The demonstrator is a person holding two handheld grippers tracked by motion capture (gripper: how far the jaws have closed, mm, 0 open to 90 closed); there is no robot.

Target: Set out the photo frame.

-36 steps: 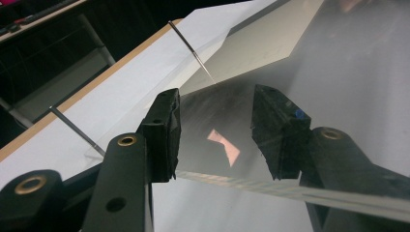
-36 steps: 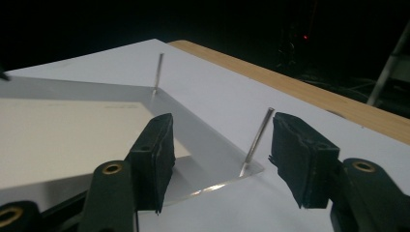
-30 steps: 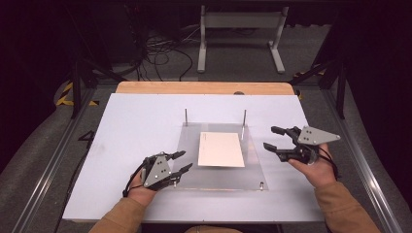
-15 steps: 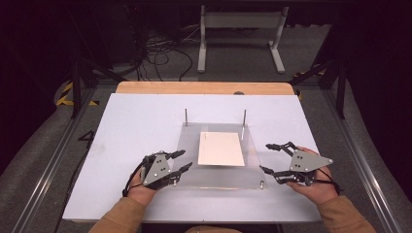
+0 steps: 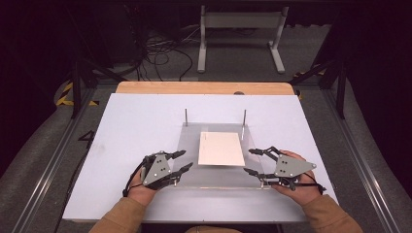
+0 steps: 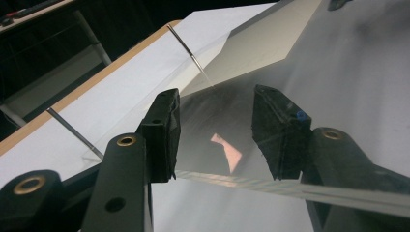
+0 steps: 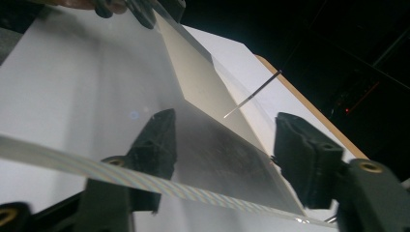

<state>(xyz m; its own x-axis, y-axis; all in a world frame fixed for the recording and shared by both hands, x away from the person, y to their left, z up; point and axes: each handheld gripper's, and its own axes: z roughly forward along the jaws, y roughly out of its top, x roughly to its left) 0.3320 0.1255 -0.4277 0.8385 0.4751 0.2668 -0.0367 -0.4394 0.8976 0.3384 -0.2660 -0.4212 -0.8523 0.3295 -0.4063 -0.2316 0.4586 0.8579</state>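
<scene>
Flanking a clear acrylic plate [image 5: 214, 172] on the white-covered table [image 5: 121, 126], the left gripper [image 5: 179, 161] and right gripper [image 5: 252, 161] both sit with jaws spread wide, each straddling the plate's near edge without yet clamping it. A cream paper sheet [image 5: 221, 148] lies on the plate's middle, between two upright metal pins [image 5: 186, 116] at its far corners. Closing both grippers together, level and evenly, looks the surest way to lift without the sheet sliding off.
</scene>
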